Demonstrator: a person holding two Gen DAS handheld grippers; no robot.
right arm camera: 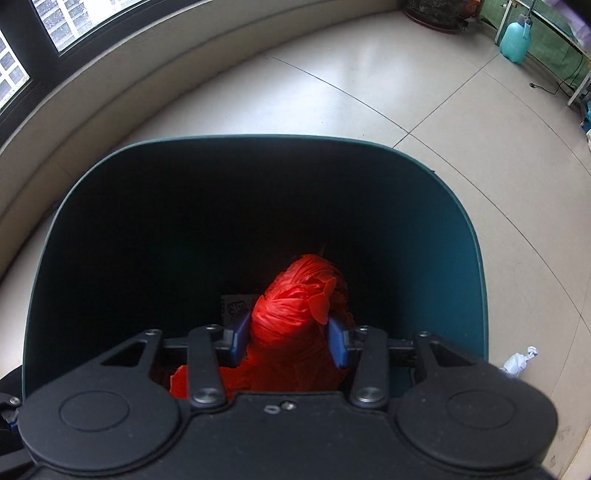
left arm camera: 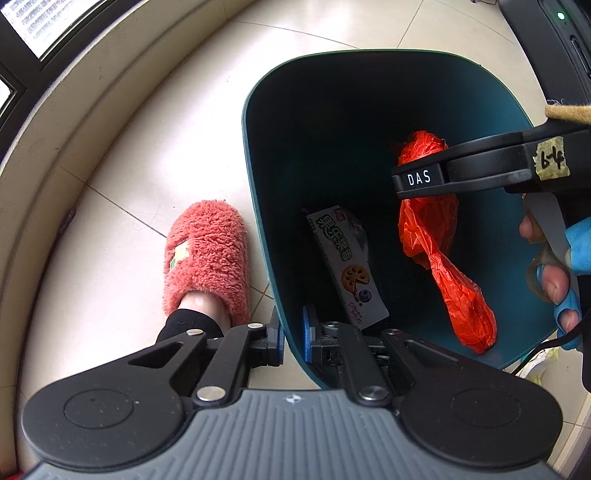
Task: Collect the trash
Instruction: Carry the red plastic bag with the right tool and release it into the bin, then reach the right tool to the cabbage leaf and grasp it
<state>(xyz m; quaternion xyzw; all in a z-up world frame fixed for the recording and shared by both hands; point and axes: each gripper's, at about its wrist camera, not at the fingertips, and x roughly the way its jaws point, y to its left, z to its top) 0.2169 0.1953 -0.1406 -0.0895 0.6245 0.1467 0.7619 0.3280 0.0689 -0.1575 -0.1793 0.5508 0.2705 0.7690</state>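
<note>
A: Now, where is the red plastic bag (right arm camera: 295,310)?
B: Inside the dark teal bin (left arm camera: 258,155), pinched between the right gripper's (right arm camera: 288,338) half-spread pads. The left gripper (left arm camera: 293,341), nearly closed, clamps the bin's rim.

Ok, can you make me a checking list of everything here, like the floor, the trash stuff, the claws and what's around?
Surface: pale tiled floor.
Job's things: teal bin; red plastic bag hanging inside it; snack box at the bottom.
Clutter: crumpled white paper on the floor beside the bin.
Grippers: left claw shut on the bin's rim; right claw shut on the red bag.
Cables: black cord by the far wall.
Surroundings: fuzzy pink slipper, window, turquoise jug.
</note>
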